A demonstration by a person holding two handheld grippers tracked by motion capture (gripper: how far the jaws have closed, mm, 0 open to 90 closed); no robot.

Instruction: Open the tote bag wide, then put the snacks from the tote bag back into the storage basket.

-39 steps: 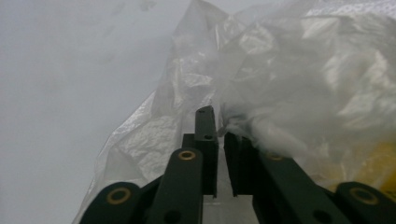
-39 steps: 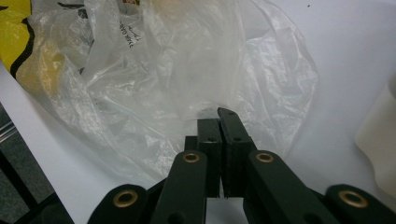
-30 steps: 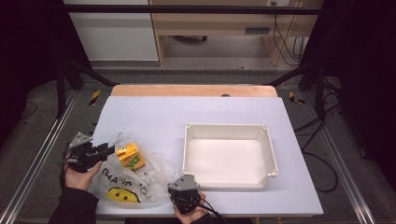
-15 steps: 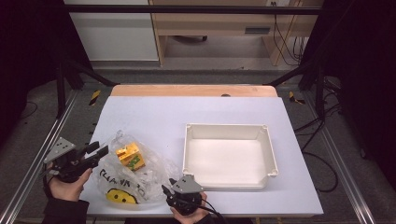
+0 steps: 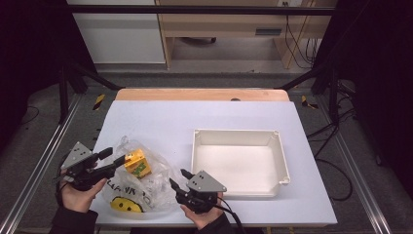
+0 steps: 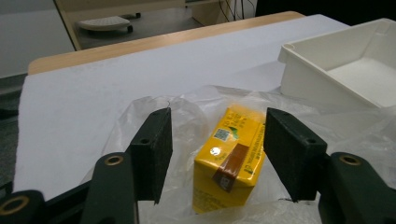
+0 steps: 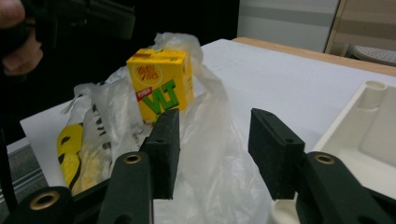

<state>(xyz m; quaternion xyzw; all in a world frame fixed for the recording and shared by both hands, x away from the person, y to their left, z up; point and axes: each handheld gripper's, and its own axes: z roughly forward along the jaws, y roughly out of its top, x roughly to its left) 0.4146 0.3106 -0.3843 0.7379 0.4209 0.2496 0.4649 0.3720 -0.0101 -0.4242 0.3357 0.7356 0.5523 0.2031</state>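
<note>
Left gripper point(image 5: 111, 156) at the table's near-left corner, jaws spread wide, nothing between them; held in the person's left hand point(image 5: 78, 192). In the left gripper view its jaws frame the yellow drink carton point(image 6: 229, 158), which stands just beyond them on the crumpled clear plastic bag point(image 6: 187, 112). Brown tape strip on the carton's near face.

Right gripper point(image 5: 178, 179) at the near edge, jaws also spread and empty, tips at the bag's right fringe; grey three-cornered plate on top, cable trailing off the near edge.

Bag point(image 5: 146, 190) lies flat at the carton's base, a yellow smiley print on the part nearest the person. The carton point(image 5: 137, 164) sits upright, between the two grippers and slightly beyond them.

White tray point(image 5: 282, 161) to the carton's right, apart from the bag, bare inside.

Table point(image 5: 195, 117) covered in a white sheet, a wooden strip along the far edge. Beyond it: grey floor, pale cabinet, wooden desk, cables at right. Dark frame posts flank the table.
</note>
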